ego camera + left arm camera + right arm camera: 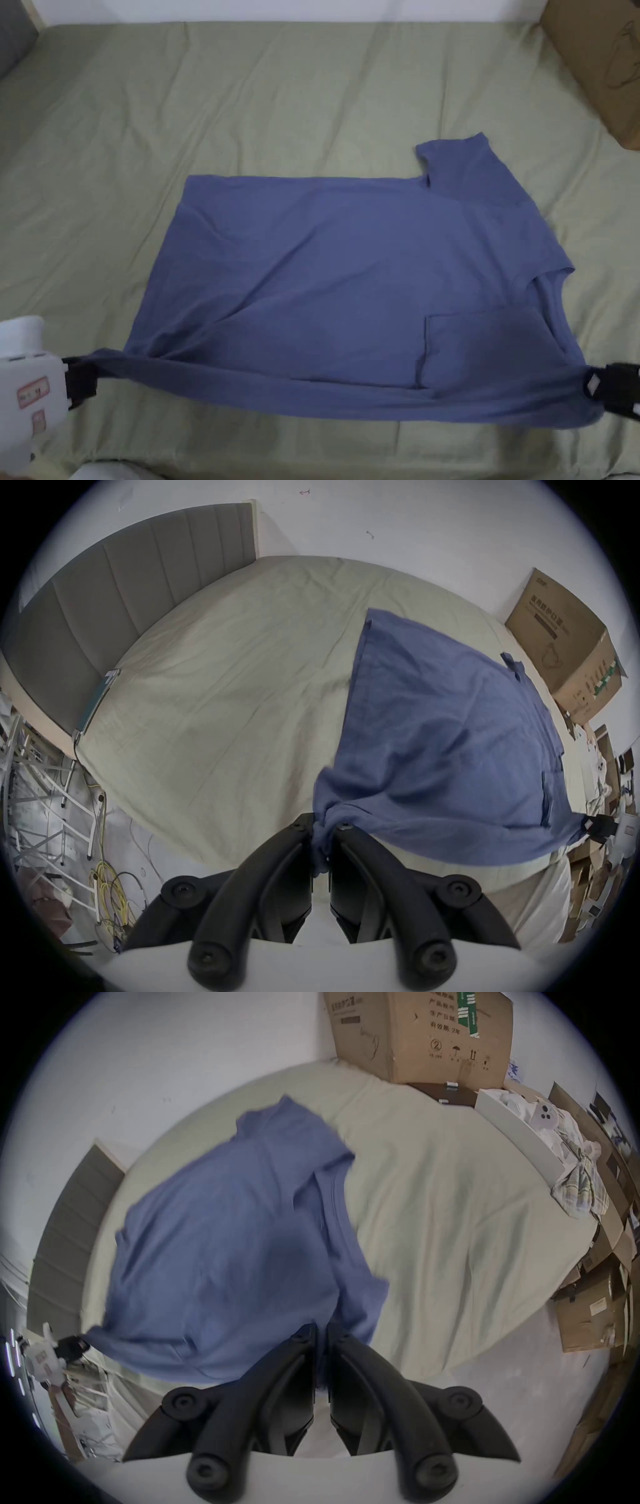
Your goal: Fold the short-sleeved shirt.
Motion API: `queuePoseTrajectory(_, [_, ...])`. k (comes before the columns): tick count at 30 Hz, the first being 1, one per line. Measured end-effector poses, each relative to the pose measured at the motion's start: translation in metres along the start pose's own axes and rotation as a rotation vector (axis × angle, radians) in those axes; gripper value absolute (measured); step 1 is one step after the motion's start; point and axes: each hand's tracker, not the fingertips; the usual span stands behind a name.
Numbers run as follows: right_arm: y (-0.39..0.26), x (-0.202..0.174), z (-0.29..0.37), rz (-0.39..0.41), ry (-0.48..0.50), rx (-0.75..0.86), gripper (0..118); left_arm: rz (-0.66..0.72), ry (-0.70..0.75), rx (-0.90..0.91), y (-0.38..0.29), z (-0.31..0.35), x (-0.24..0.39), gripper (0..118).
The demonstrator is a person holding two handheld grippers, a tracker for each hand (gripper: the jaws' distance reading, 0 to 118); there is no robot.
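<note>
While the shirt [350,275] on the bed [312,94] is pinched at its near corners by L hand-held gripper [84,378] & R hand-held gripper [603,387], both clamped on cloth, a lengthwise fold is judged underway; next, near edge to be carried evenly to far edge.

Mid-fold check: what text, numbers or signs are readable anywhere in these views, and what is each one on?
"2" in a circle: on the cardboard box, right gripper view, beside umbrella and up-arrow handling signs.
Other printed lines and the green strip on that box: too blurred to read with certainty.
Sticker on the left gripper, head view: too small to read.
Shirt: no print visible.
</note>
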Motion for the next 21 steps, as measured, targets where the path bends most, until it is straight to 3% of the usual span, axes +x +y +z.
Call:
queuePoseTrajectory(9, [0.106, -0.012, -0.079, -0.066, -0.036, 0.031, 6, -0.038, 0.019, 0.019, 0.091, -0.063, 0.026, 8])
queuePoseTrajectory(10, [0.111, -0.012, -0.091, -0.061, -0.036, 0.018, 6, -0.022, 0.019, -0.009, 0.096, -0.073, 0.026, 13])
queuePoseTrajectory(12, [0.114, -0.015, -0.105, -0.053, -0.071, -0.02, 14, -0.001, 0.086, -0.065, 0.097, -0.085, 0.026, 55])
queuePoseTrajectory(13, [0.112, -0.017, -0.106, -0.037, -0.126, -0.019, 43, 0.007, 0.107, -0.052, 0.095, -0.084, 0.025, 81])
queuePoseTrajectory(14, [0.11, -0.018, -0.105, -0.031, -0.142, -0.011, 65, 0.013, 0.109, -0.043, 0.092, -0.081, 0.024, 97])
queuePoseTrajectory(15, [0.105, -0.018, -0.098, -0.034, -0.12, 0.005, 70, 0.014, 0.099, -0.038, 0.086, -0.074, 0.021, 105])
queuePoseTrajectory(18, [0.091, -0.018, -0.065, -0.039, -0.053, 0.085, 69, 0.039, 0.04, -0.022, 0.066, -0.049, 0.015, 97])
queuePoseTrajectory(19, [0.085, -0.019, -0.054, -0.022, -0.063, 0.12, 62, 0.052, 0.021, -0.01, 0.058, -0.04, 0.014, 74])
queuePoseTrajectory(20, [0.077, -0.021, -0.046, 0.002, -0.08, 0.155, 47, 0.057, 0.005, 0.009, 0.051, -0.033, 0.015, 41])
queuePoseTrajectory(21, [0.067, -0.024, -0.039, 0.034, -0.104, 0.188, 23, 0.052, 0.003, 0.013, 0.045, -0.027, 0.01, 5])
